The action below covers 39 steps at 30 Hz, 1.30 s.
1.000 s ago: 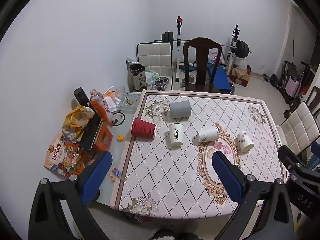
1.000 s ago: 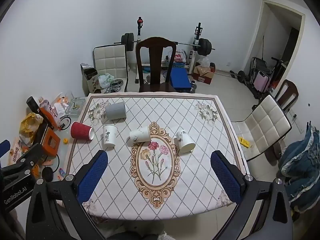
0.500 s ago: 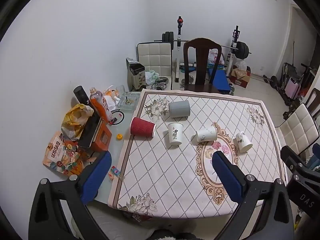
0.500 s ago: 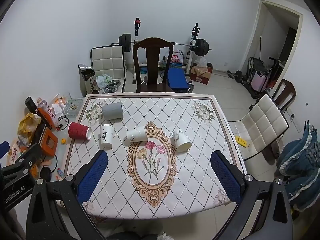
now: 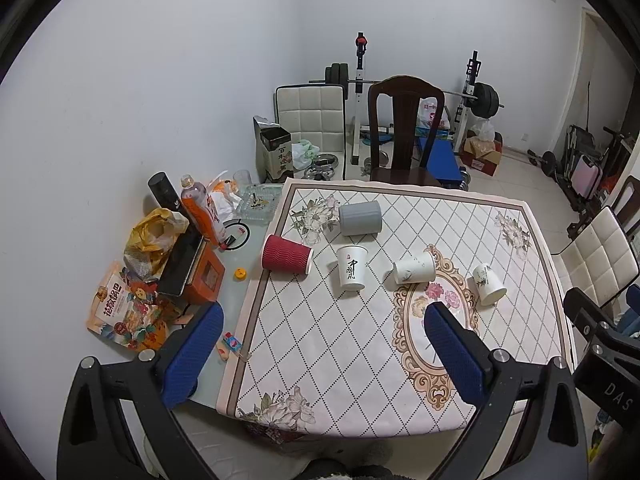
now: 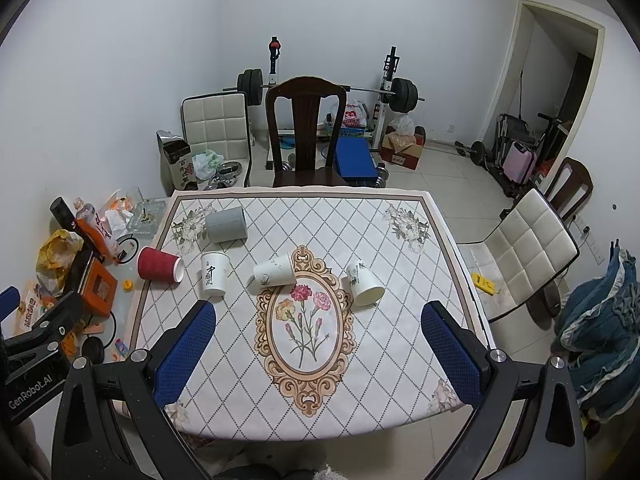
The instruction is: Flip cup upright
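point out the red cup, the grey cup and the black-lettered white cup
red cup [image 5: 285, 258]: left wrist view, ribbed side wall.
grey cup [image 6: 226, 225]: right wrist view, side wall.
black-lettered white cup [image 5: 351, 269]: left wrist view, on the lettering.

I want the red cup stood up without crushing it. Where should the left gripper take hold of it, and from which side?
The red ribbed paper cup lies on its side near the tablecloth's left edge, mouth toward the table's middle. Probably best to come down from above with the left gripper, fingers across the ribbed wall at mid-length, away from the soft rim, then tip the closed base down.
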Motion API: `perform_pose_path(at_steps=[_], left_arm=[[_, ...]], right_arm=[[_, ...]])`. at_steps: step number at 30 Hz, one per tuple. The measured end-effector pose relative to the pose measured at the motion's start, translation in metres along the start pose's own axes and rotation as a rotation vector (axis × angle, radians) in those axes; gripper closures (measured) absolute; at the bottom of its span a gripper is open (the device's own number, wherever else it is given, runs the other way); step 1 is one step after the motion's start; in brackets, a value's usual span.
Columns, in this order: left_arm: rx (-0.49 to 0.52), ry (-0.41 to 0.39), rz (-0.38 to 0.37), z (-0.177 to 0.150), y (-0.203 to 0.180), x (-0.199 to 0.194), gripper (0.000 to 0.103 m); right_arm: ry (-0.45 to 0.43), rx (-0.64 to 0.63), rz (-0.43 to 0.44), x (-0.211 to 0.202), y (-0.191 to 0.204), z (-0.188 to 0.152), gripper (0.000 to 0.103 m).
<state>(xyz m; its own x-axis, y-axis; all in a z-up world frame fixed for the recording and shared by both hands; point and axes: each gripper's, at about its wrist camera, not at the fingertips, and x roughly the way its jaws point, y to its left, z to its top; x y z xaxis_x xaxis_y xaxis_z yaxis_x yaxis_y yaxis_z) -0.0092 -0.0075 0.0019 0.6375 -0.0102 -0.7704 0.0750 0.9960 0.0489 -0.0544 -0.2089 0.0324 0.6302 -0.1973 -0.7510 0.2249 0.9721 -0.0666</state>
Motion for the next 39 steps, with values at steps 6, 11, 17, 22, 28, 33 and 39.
perform_pose_path(at_steps=[6,11,17,22,28,33,39], left_arm=[[-0.003,0.0,-0.002,0.0,0.002,0.003,0.0],[-0.004,0.0,-0.001,0.0,0.002,0.003,0.0],[-0.003,0.001,0.0,0.0,0.002,0.003,0.0],[-0.004,-0.001,0.001,0.0,0.002,0.003,0.0],[-0.003,-0.001,0.0,0.009,0.004,0.001,0.0],[-0.002,0.0,-0.002,0.011,0.004,0.001,0.0],[-0.002,-0.003,-0.001,0.011,0.004,0.001,0.0]], right_arm=[[-0.002,-0.002,-0.005,0.001,0.002,0.002,0.0],[-0.001,-0.001,-0.002,0.001,0.002,0.003,0.0],[-0.002,-0.002,-0.002,0.001,0.002,0.002,0.0],[-0.003,0.0,0.001,0.0,0.002,0.002,0.0],[-0.003,0.002,0.002,0.0,0.002,0.002,0.0],[-0.001,-0.001,0.002,0.0,0.002,0.002,0.0],[-0.003,0.002,0.002,0.001,0.002,0.001,0.0]])
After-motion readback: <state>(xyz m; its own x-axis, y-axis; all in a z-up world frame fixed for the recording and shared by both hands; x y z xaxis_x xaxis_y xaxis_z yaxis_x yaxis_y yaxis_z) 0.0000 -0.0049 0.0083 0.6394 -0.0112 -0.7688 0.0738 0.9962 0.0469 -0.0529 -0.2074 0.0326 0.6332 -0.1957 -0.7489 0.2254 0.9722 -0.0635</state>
